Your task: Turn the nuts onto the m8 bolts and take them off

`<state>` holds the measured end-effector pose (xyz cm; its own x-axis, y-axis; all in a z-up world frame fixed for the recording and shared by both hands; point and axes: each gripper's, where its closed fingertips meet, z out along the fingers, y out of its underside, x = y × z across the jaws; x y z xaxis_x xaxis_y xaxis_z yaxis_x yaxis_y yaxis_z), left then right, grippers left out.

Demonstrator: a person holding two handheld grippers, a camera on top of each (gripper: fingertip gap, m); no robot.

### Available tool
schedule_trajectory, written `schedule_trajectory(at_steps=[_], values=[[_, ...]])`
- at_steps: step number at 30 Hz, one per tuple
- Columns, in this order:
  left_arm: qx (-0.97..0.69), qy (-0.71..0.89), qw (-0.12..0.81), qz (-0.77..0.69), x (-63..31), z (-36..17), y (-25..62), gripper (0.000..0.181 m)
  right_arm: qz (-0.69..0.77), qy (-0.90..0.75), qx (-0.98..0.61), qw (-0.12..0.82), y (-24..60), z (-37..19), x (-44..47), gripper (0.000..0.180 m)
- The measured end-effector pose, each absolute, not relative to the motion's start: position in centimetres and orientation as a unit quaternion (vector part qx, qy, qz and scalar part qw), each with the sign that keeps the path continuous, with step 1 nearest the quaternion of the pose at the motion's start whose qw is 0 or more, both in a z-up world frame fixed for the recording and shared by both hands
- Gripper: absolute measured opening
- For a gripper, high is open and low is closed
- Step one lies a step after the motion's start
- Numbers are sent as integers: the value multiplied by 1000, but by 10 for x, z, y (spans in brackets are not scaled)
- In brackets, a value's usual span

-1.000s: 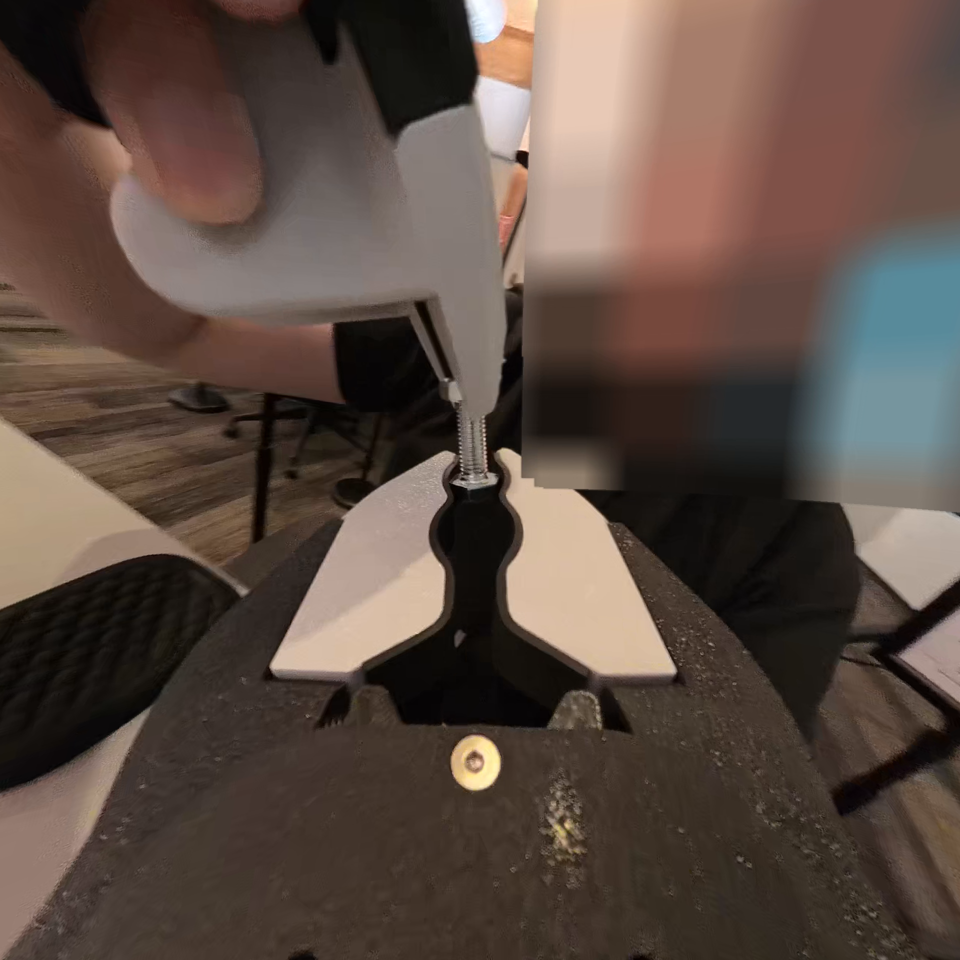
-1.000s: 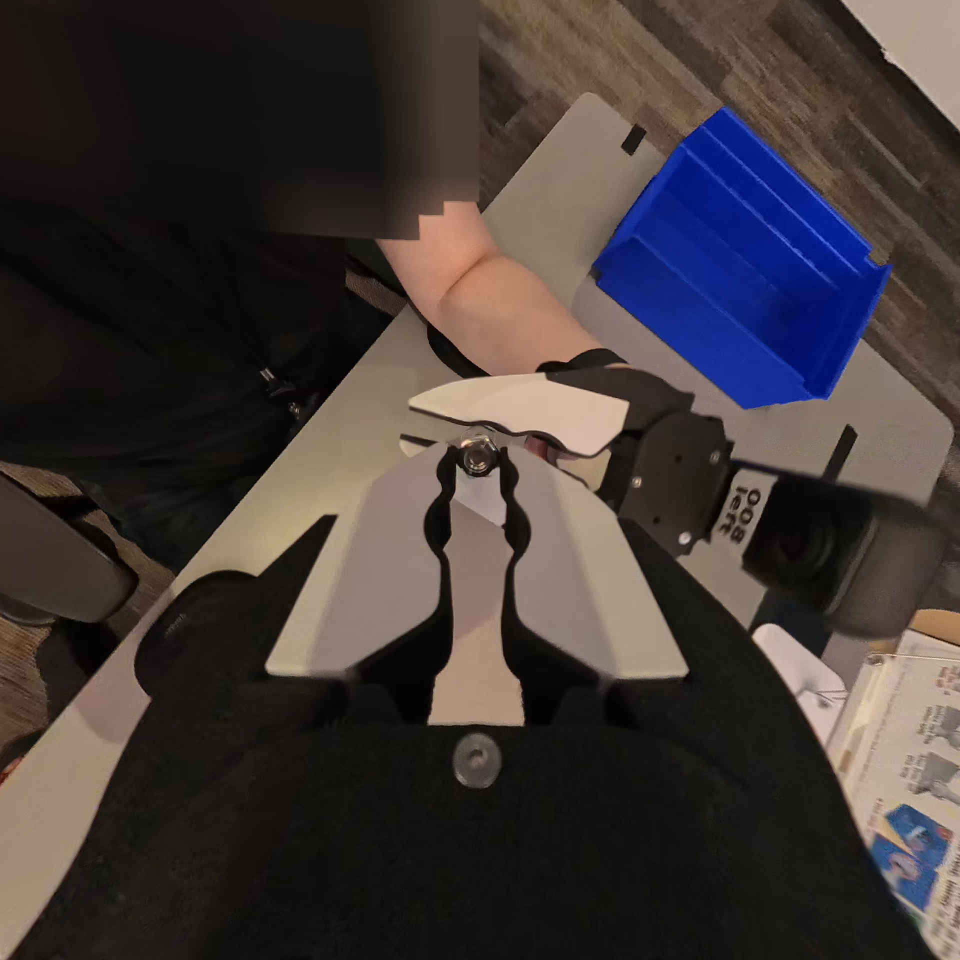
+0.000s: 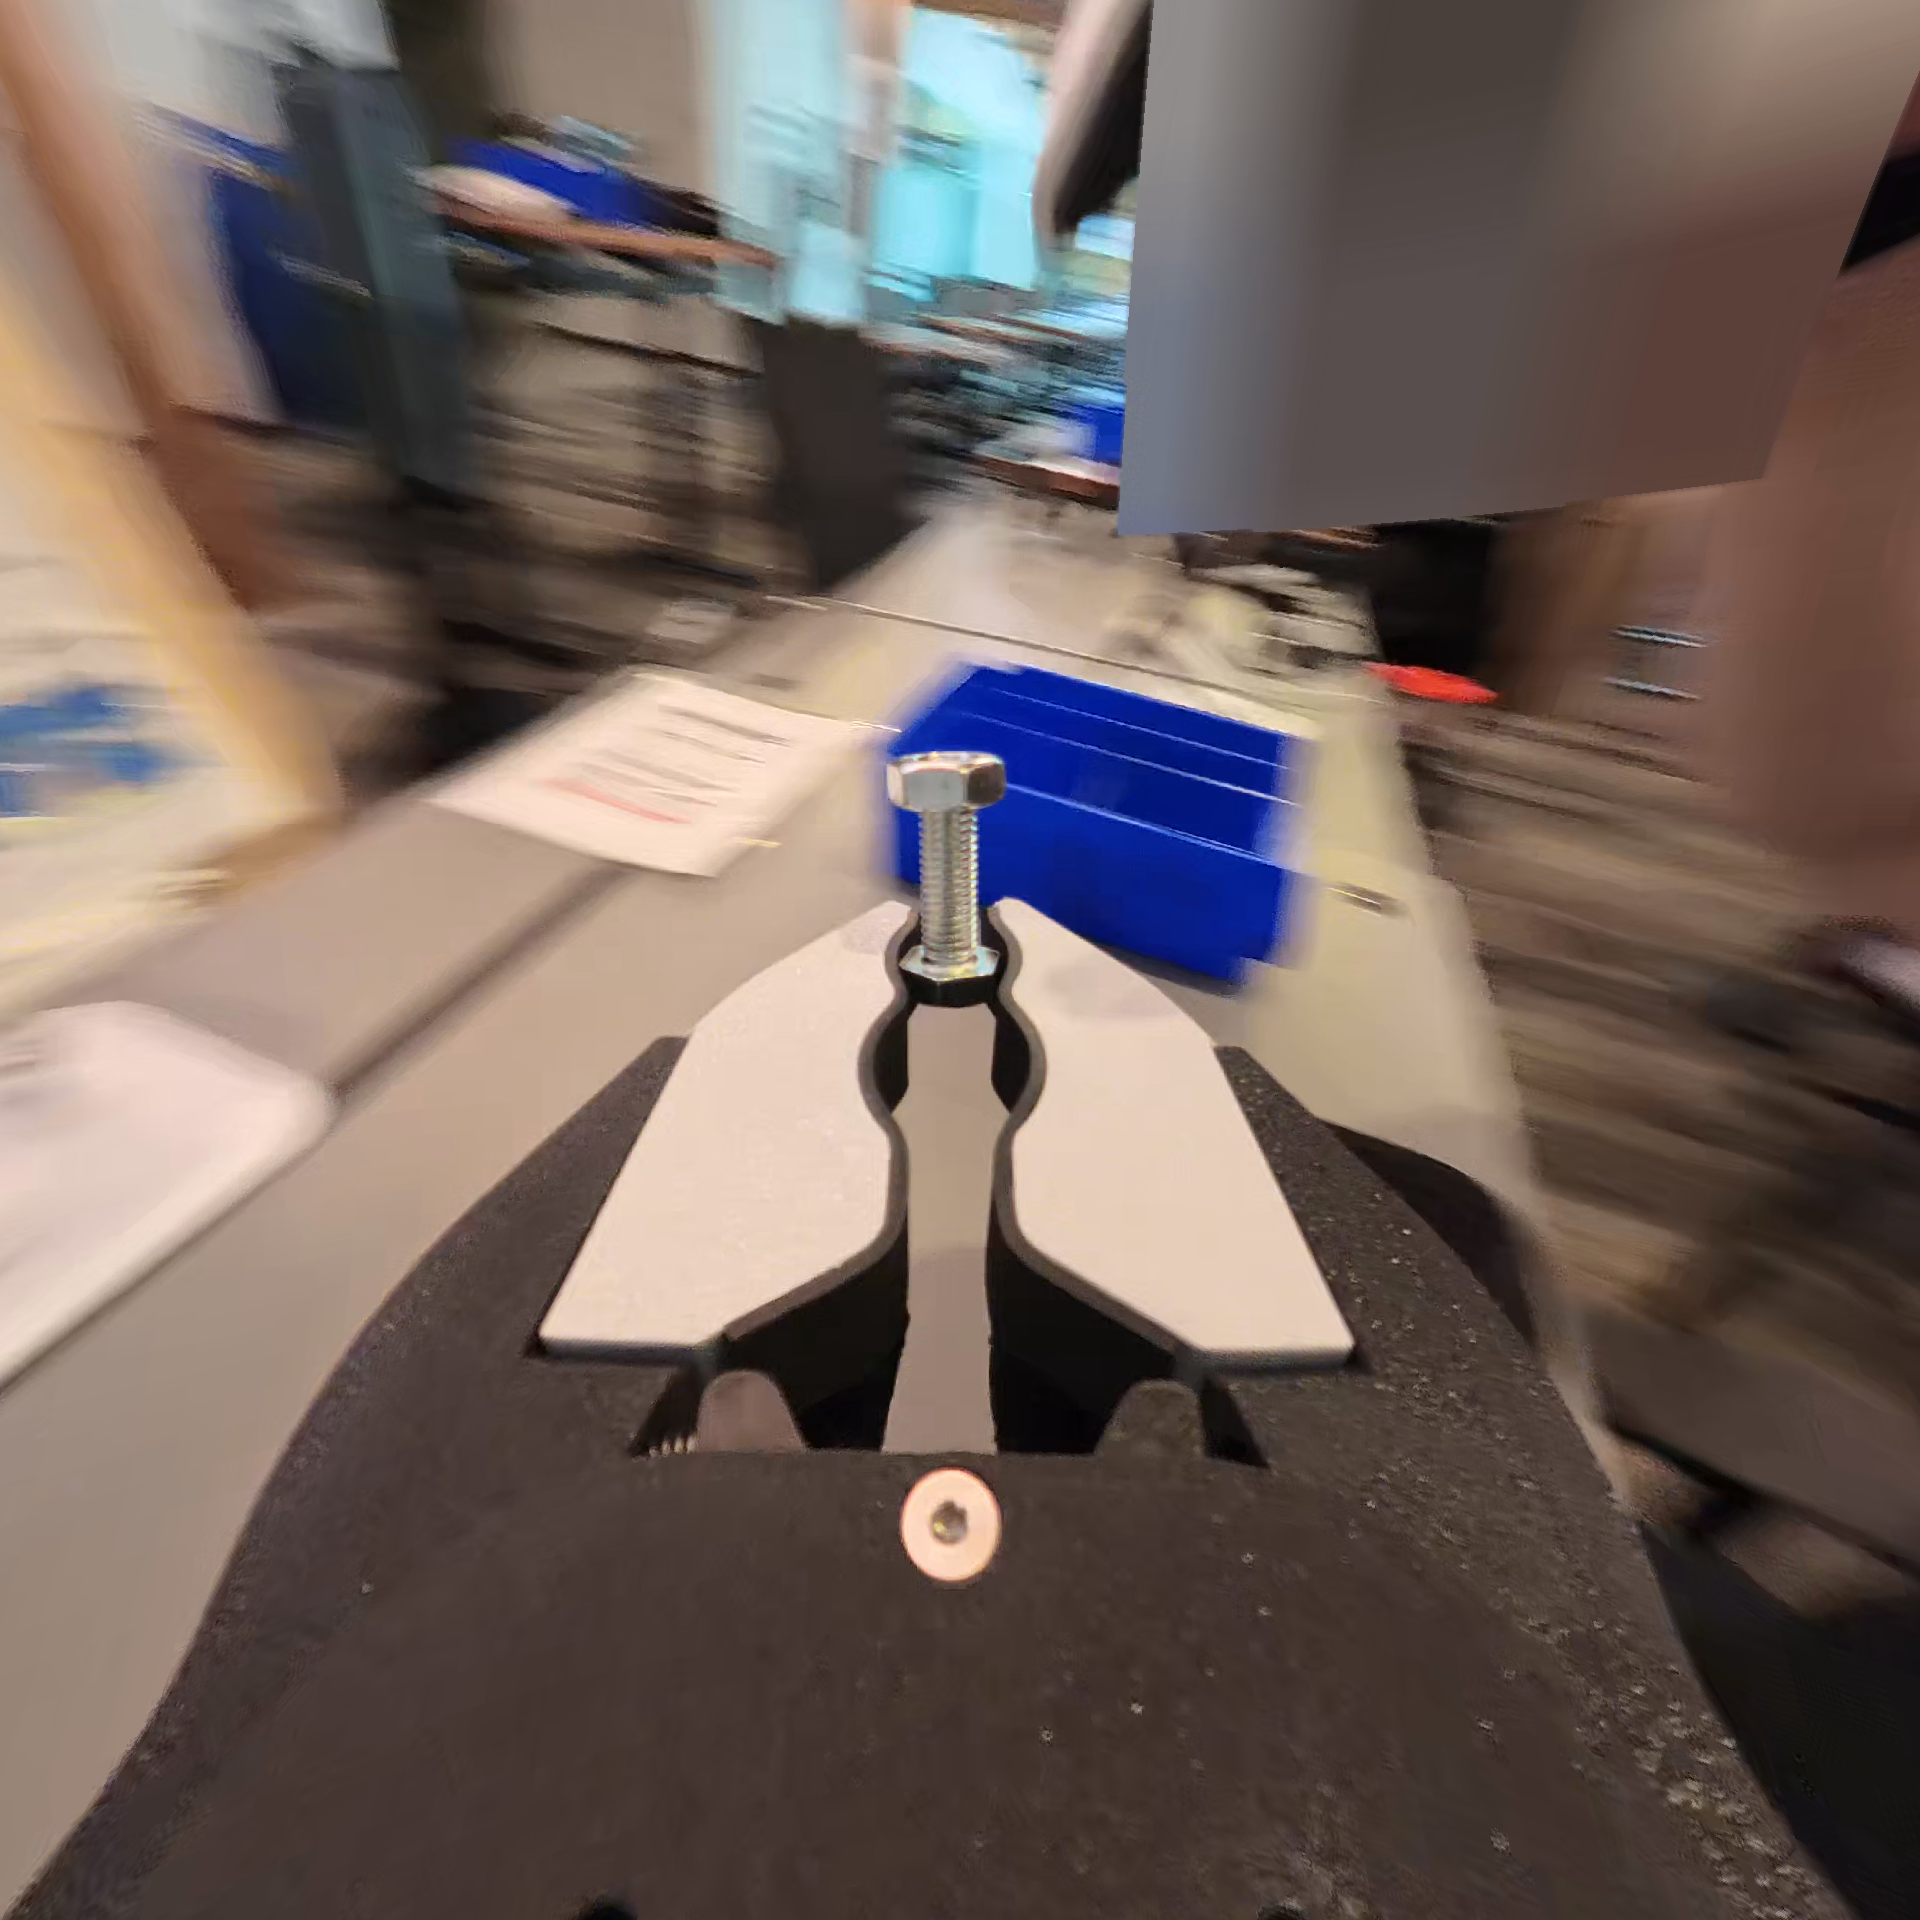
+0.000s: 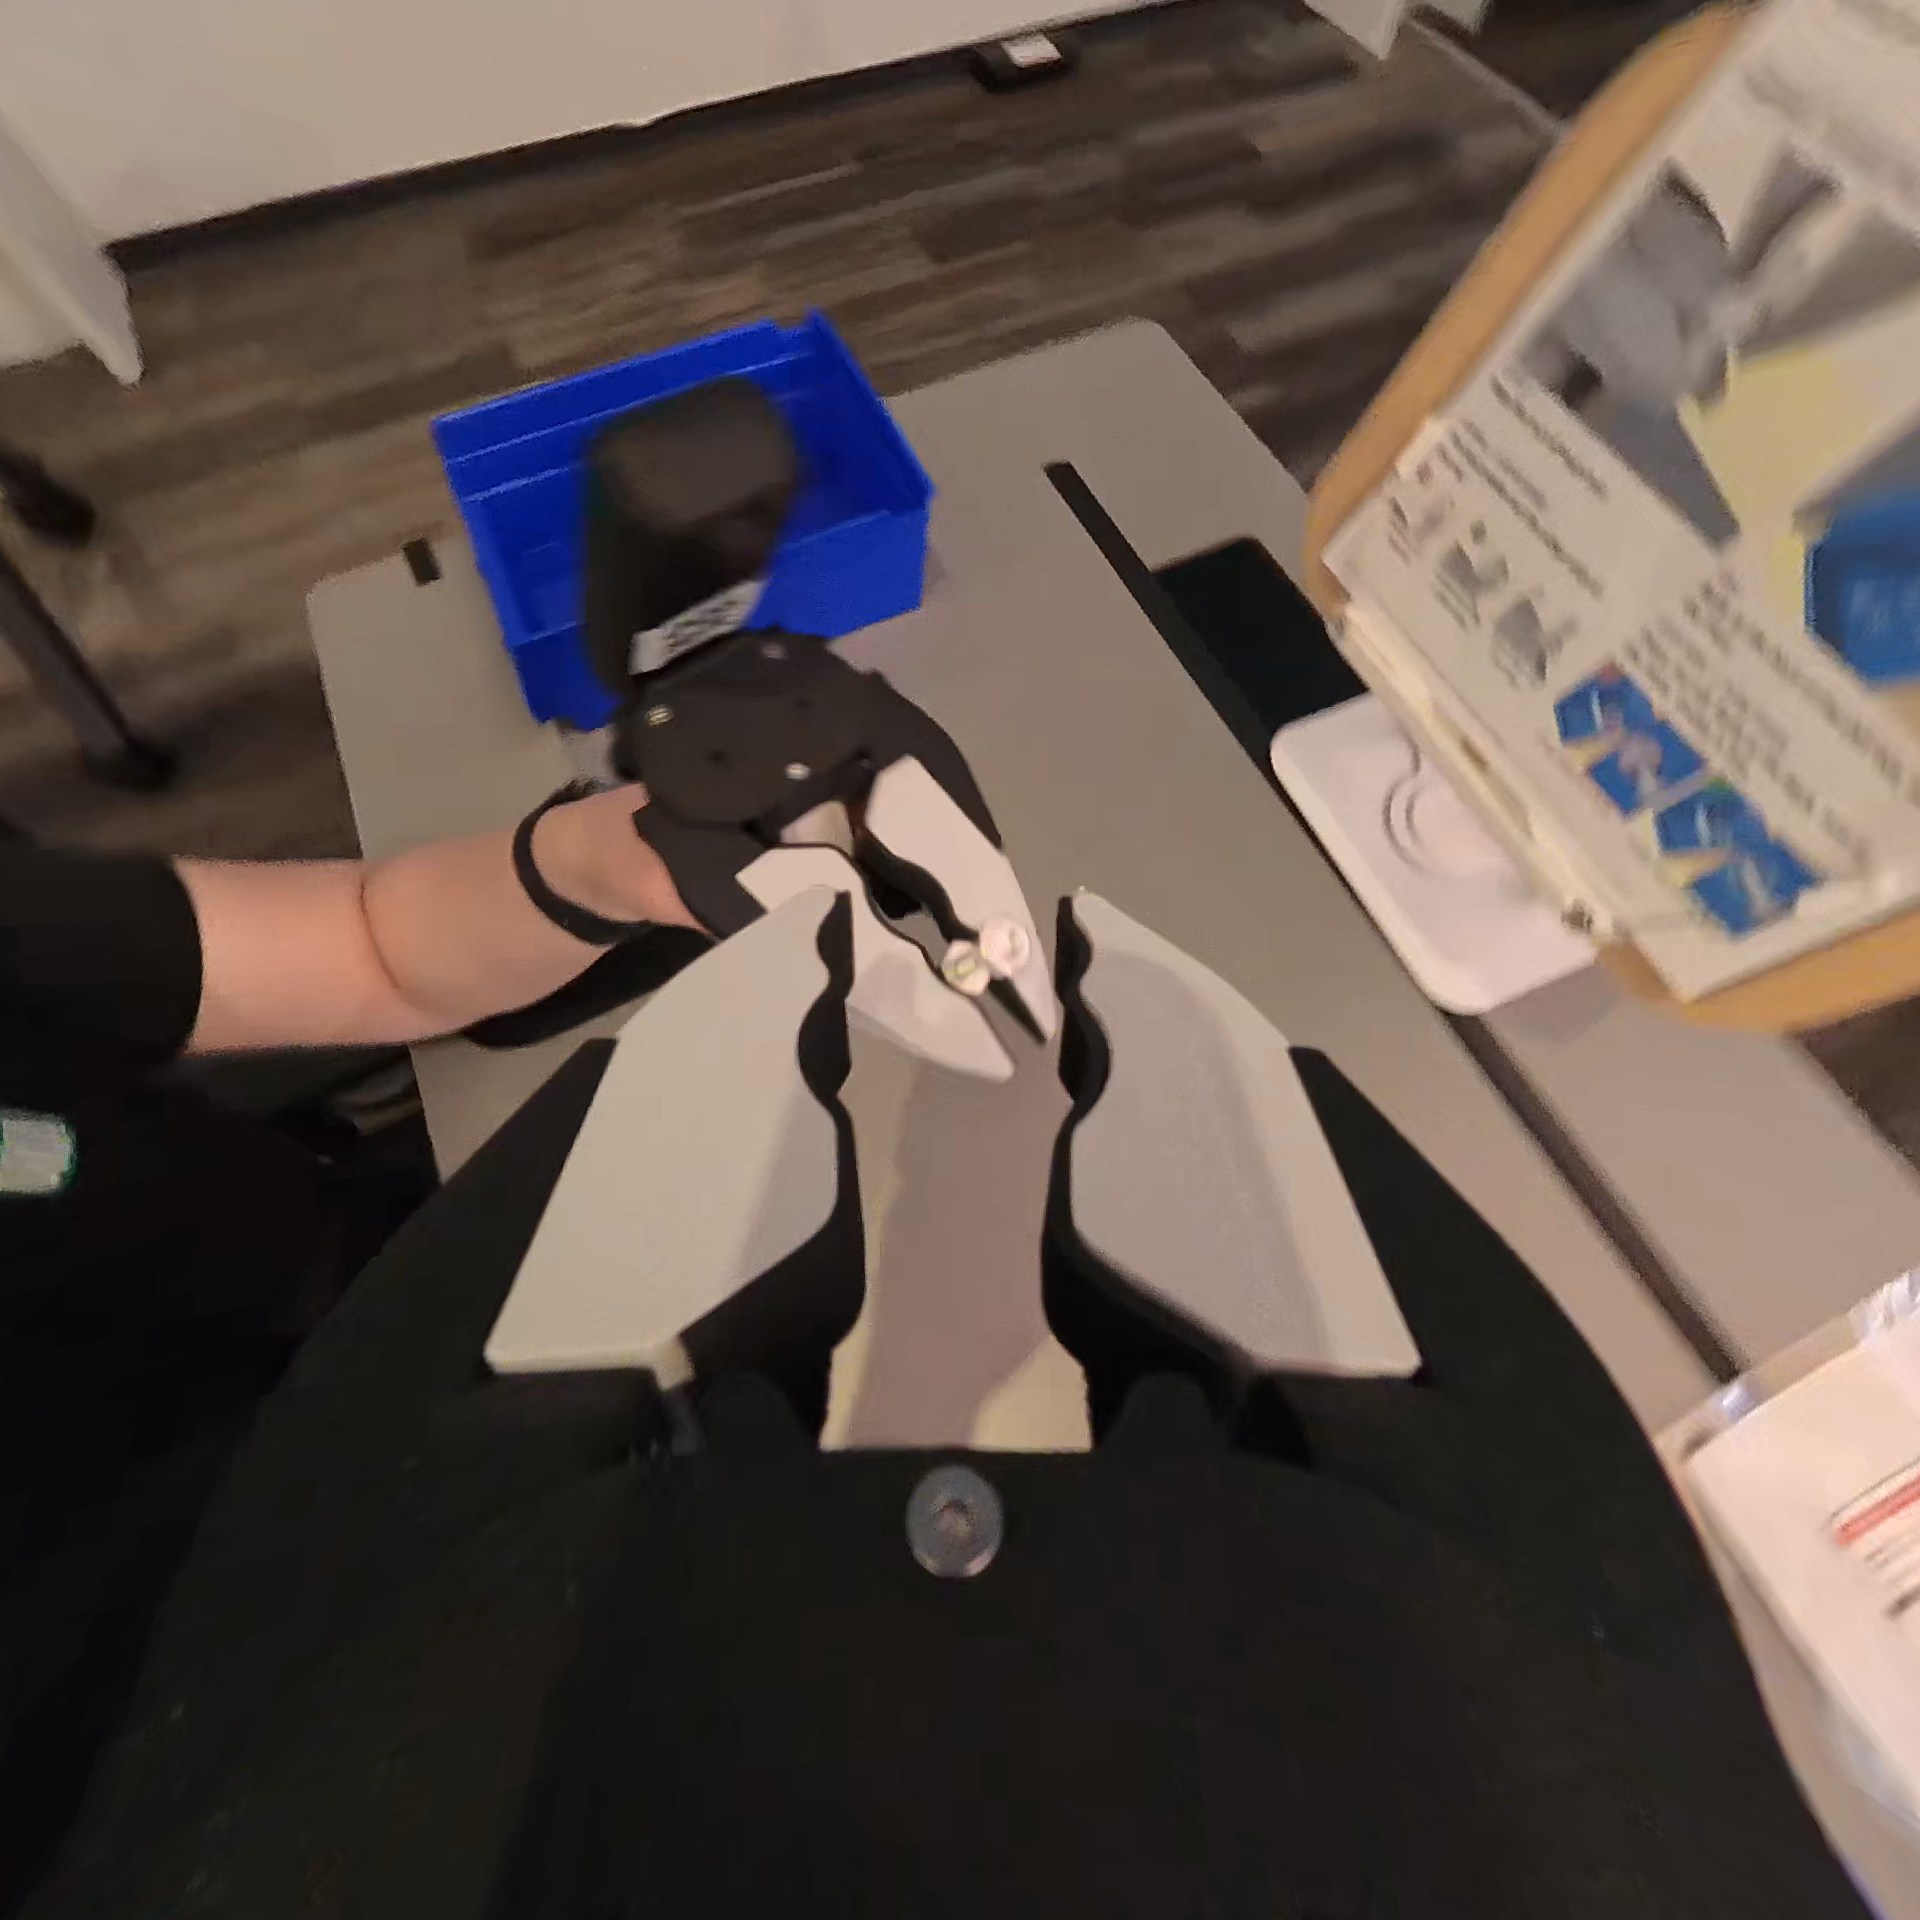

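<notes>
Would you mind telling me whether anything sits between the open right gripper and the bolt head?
Nothing visible does. The right gripper is open around the bolt, whose nut the left gripper clamps.

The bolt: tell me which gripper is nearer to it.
Left. The left gripper is shut on the nut threaded on the bolt; the right gripper is open, its fingers apart either side of the bolt, not touching.
</notes>
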<state>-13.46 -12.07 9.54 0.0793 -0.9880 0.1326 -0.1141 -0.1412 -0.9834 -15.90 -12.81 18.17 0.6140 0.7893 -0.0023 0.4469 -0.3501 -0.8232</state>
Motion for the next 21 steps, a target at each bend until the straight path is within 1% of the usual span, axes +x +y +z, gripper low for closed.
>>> schedule_trajectory(at_steps=[2,5,8,12,21], values=[[-601,442,504,-434,-137,95,-100,11,212,-342,-828,391,-114,167,-152,38],[-625,414,560,-352,-142,92,-80,11,220,-307,-863,335,-104,141,-151,39],[-640,397,592,-287,-147,89,-68,10,241,-288,-874,310,-96,128,-159,42],[-648,385,609,-247,-152,88,-61,10,234,-270,-887,293,-80,117,-163,40],[-648,386,625,-203,-159,89,-55,10,268,-256,-890,266,-73,116,-177,34]])
